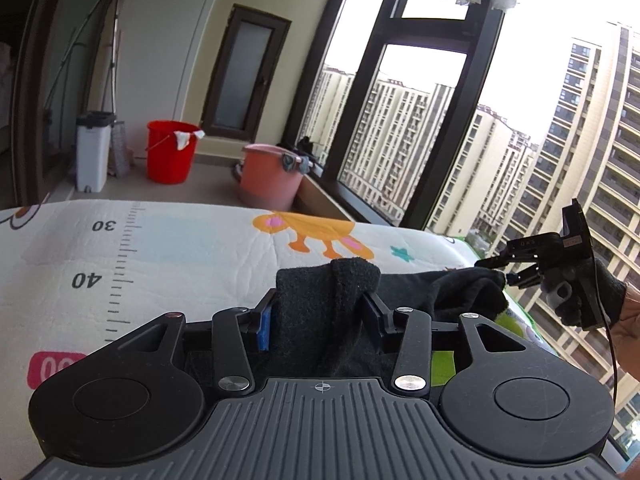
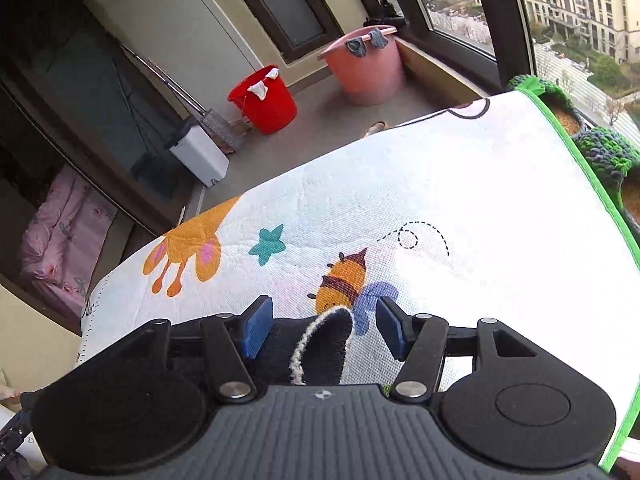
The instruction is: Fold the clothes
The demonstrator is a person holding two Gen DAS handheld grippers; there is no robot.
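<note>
My left gripper (image 1: 318, 322) had a black garment (image 1: 332, 320) bunched up between its blue pads (image 1: 264, 330), fabric filling the gap w/ pads on both sides of it, so it was clamped on the cloth. The garment ran off to the right, lifted a bit above the printed mat (image 1: 160, 252), and the far end reached my right gripper (image 1: 505, 270), seen from the left cam as a small black claw w/ my gloved hand (image 1: 588, 300) behind it. Its tips met the cloth's end there & looked pinched on it, though that bit was small in frame.

From the right wrist cam, my right gripper (image 2: 324, 330) showed the blue pads (image 2: 256, 330) set apart, w/ a fold of the black garment (image 2: 320, 356) w/ a white fuzzy edge (image 2: 308, 340) sitting between them. The left pad touched the cloth; the right pad stood clear of it w/ mat showing in the gap. So couldn't say for sure whether that one was gripping or just loose around it.

Mat under it all was white w/ a bee (image 2: 340, 284), a teal star (image 2: 267, 244), orange animal feet (image 2: 184, 256) and a green border (image 2: 580, 156). Ruler marks 30 and 40 ran along the mat in the left view. On the floor beyond: red bucket (image 1: 172, 152), pink bucket (image 1: 272, 176), white bin (image 1: 93, 152). Tall windows (image 1: 432, 120) w/ apartment blocks outside
</note>
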